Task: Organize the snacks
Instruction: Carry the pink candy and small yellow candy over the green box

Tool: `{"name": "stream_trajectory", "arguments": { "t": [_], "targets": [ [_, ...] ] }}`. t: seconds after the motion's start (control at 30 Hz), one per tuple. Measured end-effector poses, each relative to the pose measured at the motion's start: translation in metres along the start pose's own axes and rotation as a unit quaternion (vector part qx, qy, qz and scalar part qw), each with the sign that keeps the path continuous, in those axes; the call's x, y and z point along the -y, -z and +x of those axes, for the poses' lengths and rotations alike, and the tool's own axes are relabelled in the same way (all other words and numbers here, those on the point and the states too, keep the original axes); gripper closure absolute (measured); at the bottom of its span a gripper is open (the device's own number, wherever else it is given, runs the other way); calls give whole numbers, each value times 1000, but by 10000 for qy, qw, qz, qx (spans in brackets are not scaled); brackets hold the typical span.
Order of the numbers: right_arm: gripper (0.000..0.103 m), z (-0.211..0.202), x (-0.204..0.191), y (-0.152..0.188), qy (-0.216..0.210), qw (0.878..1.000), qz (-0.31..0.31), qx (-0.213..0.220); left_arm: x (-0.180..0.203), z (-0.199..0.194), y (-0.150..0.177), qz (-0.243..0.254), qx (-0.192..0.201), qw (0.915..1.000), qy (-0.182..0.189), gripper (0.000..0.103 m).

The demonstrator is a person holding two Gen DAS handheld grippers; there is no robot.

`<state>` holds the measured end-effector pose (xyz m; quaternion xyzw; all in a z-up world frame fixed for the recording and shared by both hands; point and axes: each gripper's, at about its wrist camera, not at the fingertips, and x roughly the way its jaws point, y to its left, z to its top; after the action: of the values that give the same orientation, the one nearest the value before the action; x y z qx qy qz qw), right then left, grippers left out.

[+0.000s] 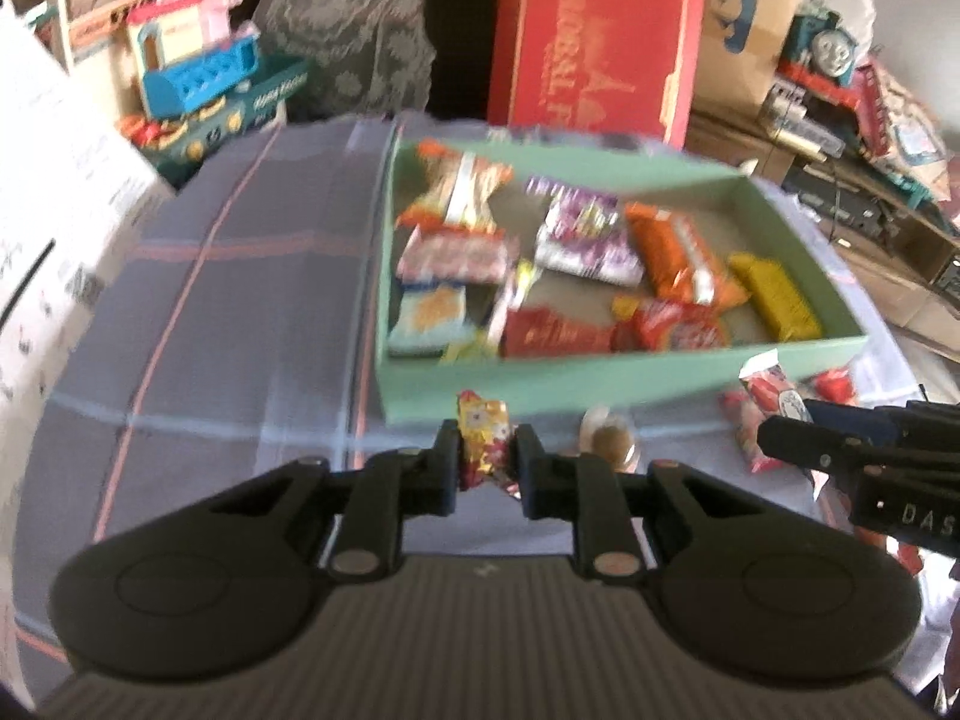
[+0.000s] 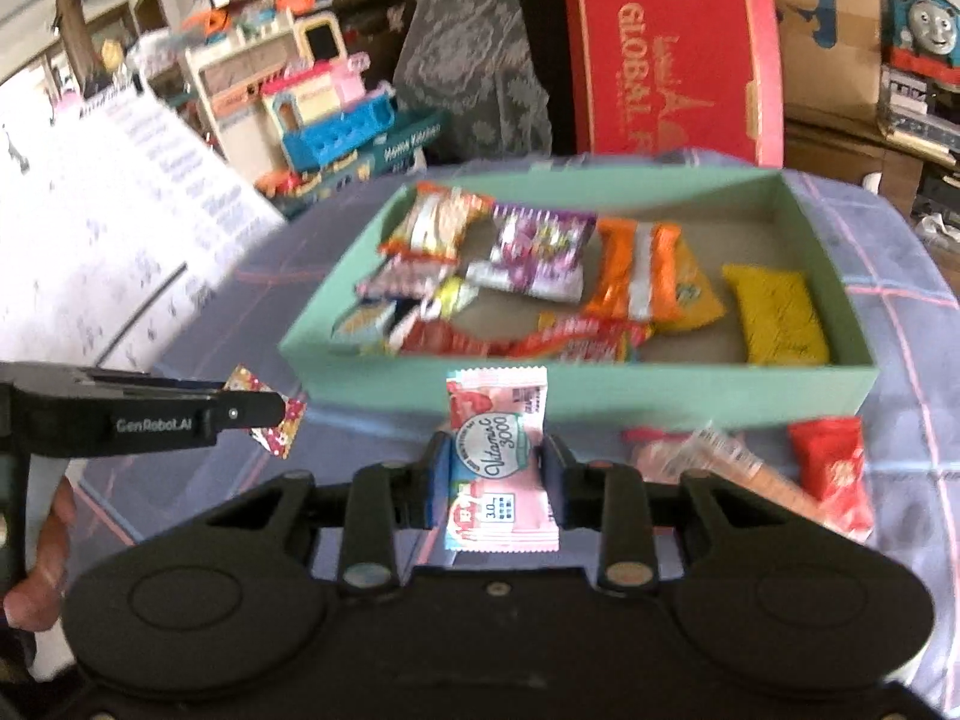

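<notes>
My left gripper (image 1: 485,459) pinches a small floral foil candy (image 1: 483,447); my right gripper (image 2: 494,483) clamps a pink vitamin sachet (image 2: 499,468), both before the shallow green cardboard box (image 2: 600,393) holding perhaps 10 blurred snack packets.

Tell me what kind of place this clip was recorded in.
Probably a home living room or playroom, cluttered with children's things: a toy kitchen set, a blue toy train engine on cardboard boxes, and a checked cloth covering the surface where the green snack box sits.
</notes>
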<state>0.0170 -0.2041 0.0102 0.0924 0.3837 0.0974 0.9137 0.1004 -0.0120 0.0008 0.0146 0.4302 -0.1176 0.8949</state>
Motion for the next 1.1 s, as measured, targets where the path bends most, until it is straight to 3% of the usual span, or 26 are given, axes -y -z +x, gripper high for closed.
{"name": "stream_trajectory", "arguments": {
  "t": [0.2,0.43,0.67,1.0,1.03,1.07,1.1],
  "targets": [
    [71,-3,30,-30,136,9991,322,227,20,11,-45,206,151,9995,209,85],
    [71,11,74,-55,243,9959,849,199,48,59,-96,213,-27,9988,434,85],
    [71,42,97,-60,324,9943,1019,-3,64,104,-106,343,-331,9981,396,85],
    [71,61,96,-57,340,9933,1088,-178,65,129,-107,422,-505,9972,345,84],
    [71,62,96,-58,340,9934,1084,-185,65,130,-107,435,-497,9973,313,82],
    [69,61,95,-58,333,9934,1081,-194,66,130,-107,444,-460,9977,241,69],
    [66,61,95,-59,328,9931,1108,-188,66,131,-107,449,-447,9979,167,32]
  ]
}}
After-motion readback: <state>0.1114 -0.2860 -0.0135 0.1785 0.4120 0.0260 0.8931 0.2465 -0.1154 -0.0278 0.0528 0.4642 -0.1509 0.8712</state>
